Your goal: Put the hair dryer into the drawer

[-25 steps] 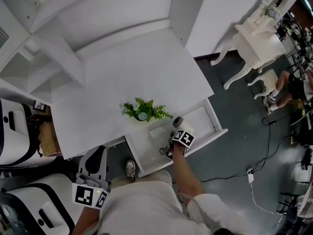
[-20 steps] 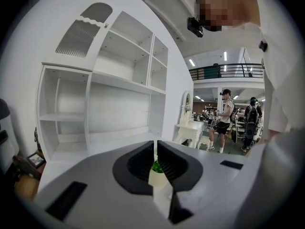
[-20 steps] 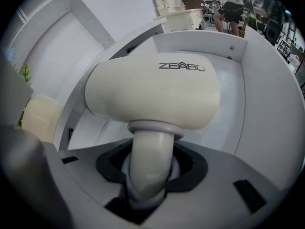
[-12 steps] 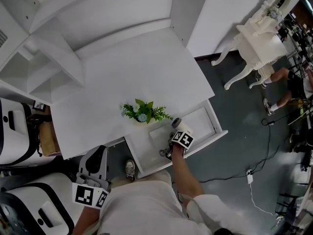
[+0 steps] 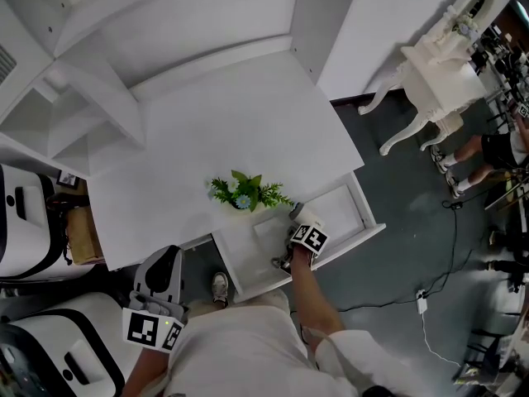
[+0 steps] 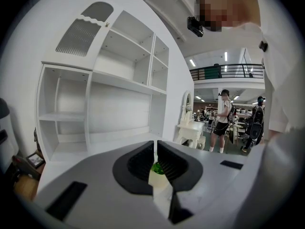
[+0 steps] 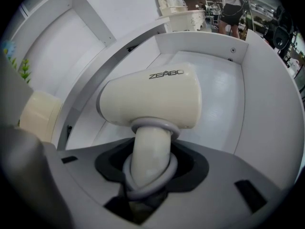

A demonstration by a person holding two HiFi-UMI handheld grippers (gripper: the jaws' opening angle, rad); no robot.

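Hair dryer: a cream plastic hair dryer [image 7: 152,97] with a grey cord wound round its handle was inside the open white wooden drawer [image 7: 267,104]. Its barrel lay crosswise over the drawer's floor, near the left half.

Right gripper: the right gripper [image 7: 150,168] pointed steeply down into the drawer. The dryer's handle stood between its jaws, which were opening. The dark pads appeared to touch the handle and its cord, though the wide-angle picture made that contact hard to judge.

Head view: the right gripper [image 5: 297,223] and the hair dryer [image 5: 299,212] sat over the middle of the drawer [image 5: 361,201], which was pulled out from under the white desk top [image 5: 223,131].

Left gripper: the left gripper [image 6: 156,161] was held nearly level, away from the drawer. Its jaws were together with only a thin slit between them and nothing gripped. In the head view the left gripper [image 5: 165,256] was low at the left, beside the desk's front edge.

Desk top: a small green artificial plant with a blue flower [image 5: 246,191] stood on the desk just behind the drawer opening.

Surroundings: a white open shelf unit [image 6: 119,80] rose behind the desk. An ornate white dressing table [image 5: 438,64] stood well apart on the dark floor. A person in dark shorts [image 6: 222,120] stood in the background.
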